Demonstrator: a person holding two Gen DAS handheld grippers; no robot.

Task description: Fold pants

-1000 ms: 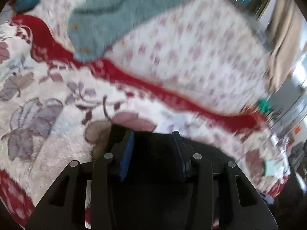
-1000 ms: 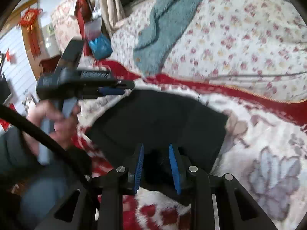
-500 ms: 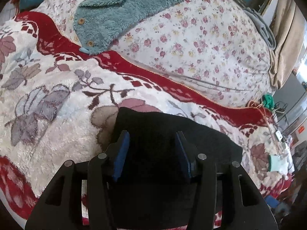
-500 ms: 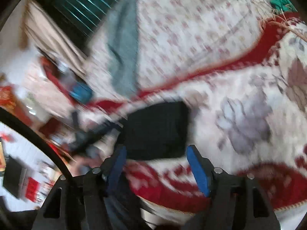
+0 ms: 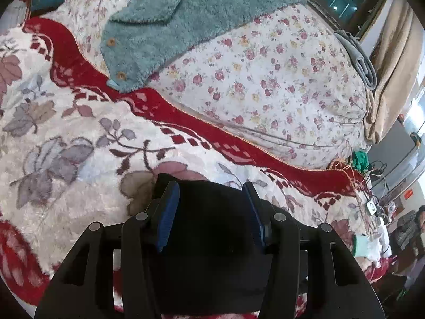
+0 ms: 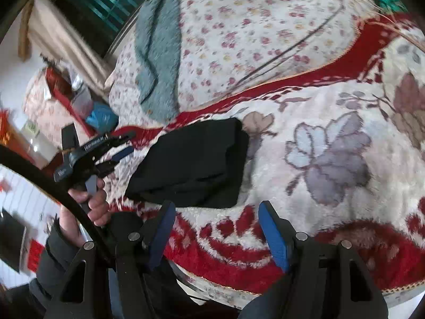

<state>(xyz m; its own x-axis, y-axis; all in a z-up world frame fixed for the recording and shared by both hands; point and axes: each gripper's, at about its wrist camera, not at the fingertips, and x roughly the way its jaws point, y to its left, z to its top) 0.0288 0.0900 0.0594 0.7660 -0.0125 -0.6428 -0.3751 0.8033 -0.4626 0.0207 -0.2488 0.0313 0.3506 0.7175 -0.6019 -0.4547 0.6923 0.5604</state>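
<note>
The black pants (image 6: 196, 162) lie folded into a compact rectangle on the floral fleece blanket (image 6: 332, 159). In the left wrist view the pants (image 5: 212, 228) fill the space under and between my left gripper (image 5: 211, 194), which is open and hovers just above them. My right gripper (image 6: 216, 207) is open and empty, drawn back near the bed's front edge, short of the pants. My left gripper also shows in the right wrist view (image 6: 122, 143), held in a hand at the pants' left side.
A teal fleece garment (image 5: 170, 29) lies on a flowered quilt (image 5: 265, 79) behind the blanket. A blue bag (image 6: 101, 117) and furniture stand off the bed's left side. Cables and clutter (image 5: 372, 186) sit at the far right.
My right gripper has let go, opened wide and pulled back from the pants toward the bed edge. My left gripper has stayed over the pants and opened slightly.
</note>
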